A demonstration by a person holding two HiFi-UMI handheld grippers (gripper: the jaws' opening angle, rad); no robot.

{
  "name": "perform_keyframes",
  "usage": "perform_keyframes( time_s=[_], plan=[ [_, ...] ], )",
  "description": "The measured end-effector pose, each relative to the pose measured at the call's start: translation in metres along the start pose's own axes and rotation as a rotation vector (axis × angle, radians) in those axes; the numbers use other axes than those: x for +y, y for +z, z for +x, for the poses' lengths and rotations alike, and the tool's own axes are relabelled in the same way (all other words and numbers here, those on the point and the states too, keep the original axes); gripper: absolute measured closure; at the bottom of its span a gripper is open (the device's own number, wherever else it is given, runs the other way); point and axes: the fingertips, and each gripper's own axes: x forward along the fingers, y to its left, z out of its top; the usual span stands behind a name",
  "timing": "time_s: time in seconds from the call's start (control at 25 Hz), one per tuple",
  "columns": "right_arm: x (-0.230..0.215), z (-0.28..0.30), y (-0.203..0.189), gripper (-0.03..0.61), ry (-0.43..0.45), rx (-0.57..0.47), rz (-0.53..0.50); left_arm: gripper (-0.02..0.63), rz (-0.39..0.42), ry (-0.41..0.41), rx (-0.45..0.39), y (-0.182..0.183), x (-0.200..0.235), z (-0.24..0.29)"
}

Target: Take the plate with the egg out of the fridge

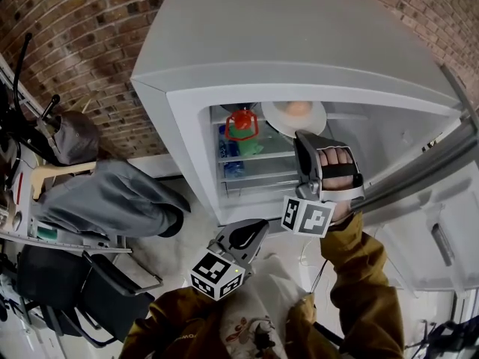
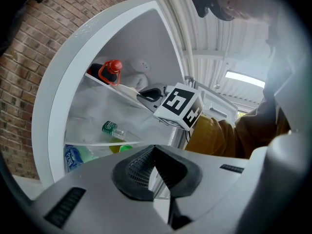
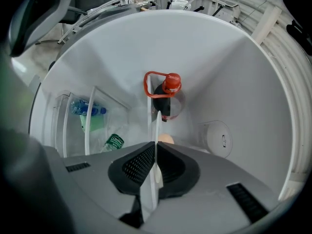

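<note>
The plate is sitting on the fridge's top shelf, with the egg resting on it. The right gripper is reaching in from 6 o'clock and pinching the plate's near rim. In the right gripper view the ribbed black pads are closing on the thin white plate, seen edge-on, with the egg just beyond it. The right hand is wrapping the handle, the arm in a mustard sleeve stretching forward.

The left gripper is hanging low at 7 o'clock of the right one, outside the fridge, pointing up toward it. Its jaws are meeting, with nothing between them.

A dark bottle with a red cap and red loop is standing just beside the plate at its 9 o'clock. Below, clear plastic bottles with green and blue labels are lying on a glass shelf.

The fridge is smooth and white, its door swinging open at 3 o'clock. A rough brick wall is rising behind it.
</note>
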Motion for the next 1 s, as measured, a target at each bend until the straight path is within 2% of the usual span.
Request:
perform_keyframes(
  time_s=[0.72,1.0],
  plan=[
    [-0.003,-0.029,-0.002,0.557,-0.024,-0.01,-0.021,0.606,-0.007,-0.02,0.0,0.0,-0.01,0.005],
    [-0.003,-0.044,0.006,0.557,-0.025,-0.048,-0.018,0.606,-0.021,0.005,-0.005,0.0,-0.01,0.002]
  ],
)
